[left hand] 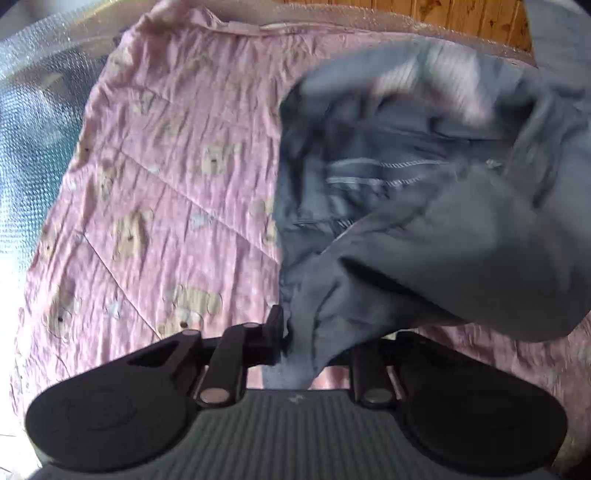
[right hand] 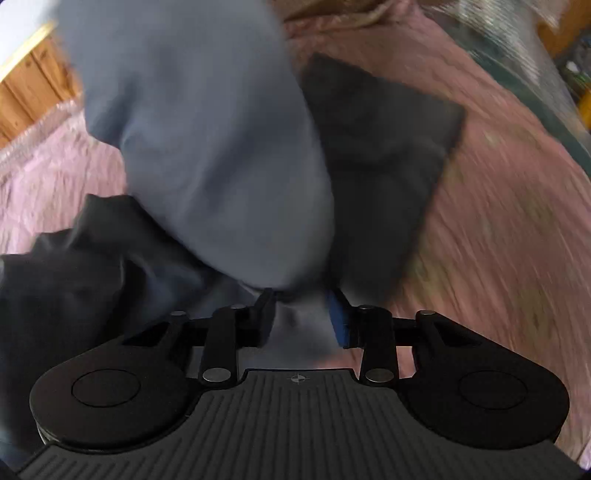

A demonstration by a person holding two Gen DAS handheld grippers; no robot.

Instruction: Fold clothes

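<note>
A grey garment (left hand: 424, 221) is crumpled on the right of the left wrist view, its striped inner waistband showing. A bunched edge of it runs down between the jaws of my left gripper (left hand: 301, 332). One black finger (left hand: 275, 325) presses the bunch; cloth hides the other finger. In the blurred right wrist view the same grey cloth (right hand: 207, 147) rises from my right gripper (right hand: 301, 317). Its jaws stand apart with loose cloth between them, and the blue pad (right hand: 338, 321) shows bare. A black folded garment (right hand: 388, 147) lies flat just beyond.
Everything lies on a pink quilt with bear prints (left hand: 166, 184), (right hand: 498, 221). Silver bubble foil (left hand: 33, 129) borders the quilt at the left and back. Wooden panelling (left hand: 461, 18) stands behind. More dark cloth (right hand: 74, 277) is heaped at the left of the right wrist view.
</note>
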